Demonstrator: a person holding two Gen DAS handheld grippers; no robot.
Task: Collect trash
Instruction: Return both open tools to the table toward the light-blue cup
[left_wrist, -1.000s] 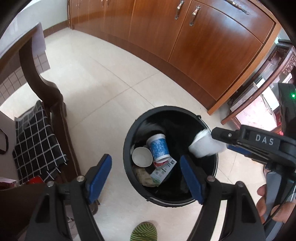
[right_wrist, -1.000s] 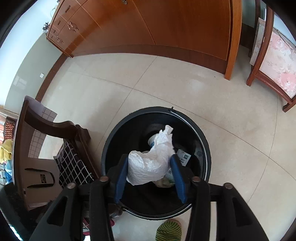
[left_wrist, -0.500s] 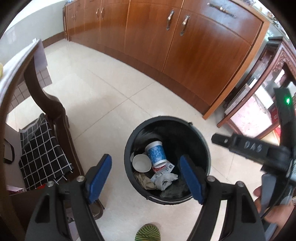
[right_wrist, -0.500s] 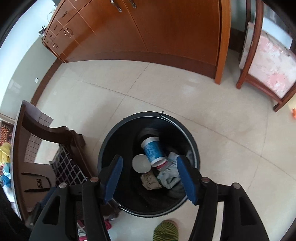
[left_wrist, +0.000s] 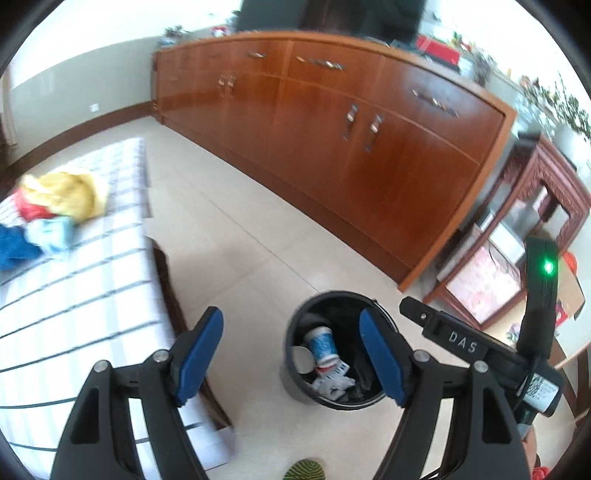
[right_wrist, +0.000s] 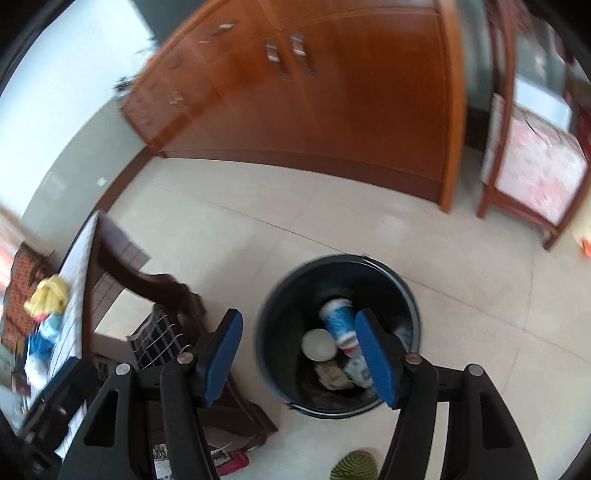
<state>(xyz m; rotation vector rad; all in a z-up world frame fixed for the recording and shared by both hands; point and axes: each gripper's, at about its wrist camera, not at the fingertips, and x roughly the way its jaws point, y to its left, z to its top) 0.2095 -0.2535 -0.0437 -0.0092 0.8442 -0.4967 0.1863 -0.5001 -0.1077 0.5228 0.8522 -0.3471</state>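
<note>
Left wrist view: left gripper hangs wide apart with nothing between its blue pads.
Right gripper: jaws have just been opening, nothing between them, above the bin.
Bin: black, on the tiled floor by the wooden cabinet.
Trash: blue-patterned cup, white lid and crumpled white bag lie inside the bin.
Table: striped cloth, coloured rags on top.

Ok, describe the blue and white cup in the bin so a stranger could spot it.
Find the black round bin on the tiled floor before the wooden cabinet. Inside, the cup lies tipped among crumpled trash: blue patterned sides, beside a plain white round one.
</note>
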